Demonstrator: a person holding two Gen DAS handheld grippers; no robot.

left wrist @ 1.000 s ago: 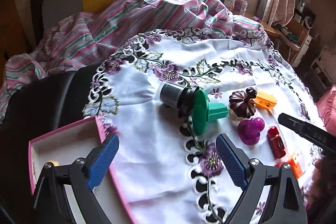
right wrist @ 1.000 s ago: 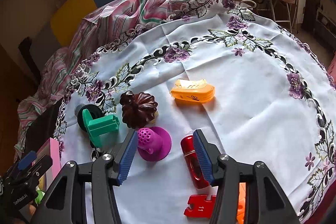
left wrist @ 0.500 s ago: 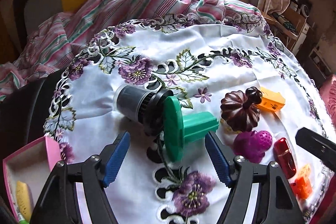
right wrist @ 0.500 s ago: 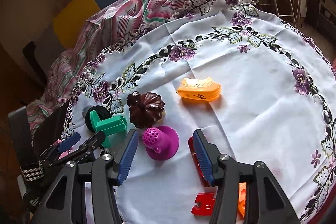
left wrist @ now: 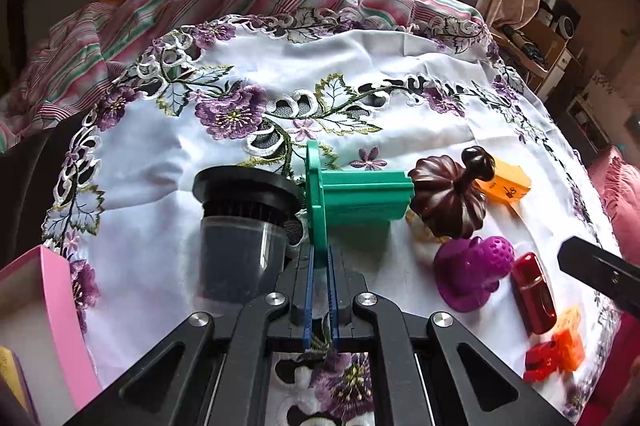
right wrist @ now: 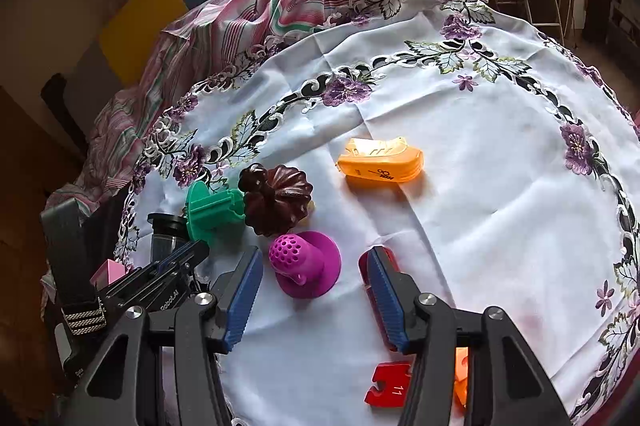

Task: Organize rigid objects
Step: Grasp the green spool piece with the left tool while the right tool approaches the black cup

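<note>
embroidered tablecloth (left wrist: 400, 74), toys scattered

left gripper (left wrist: 320, 268) has just been closing and now pinches the green spool (left wrist: 360, 200) by its thin flange, likely to carry it to the pink box (left wrist: 60, 306) alongside. right gripper (right wrist: 316, 296) hangs half-open, empty.
</note>
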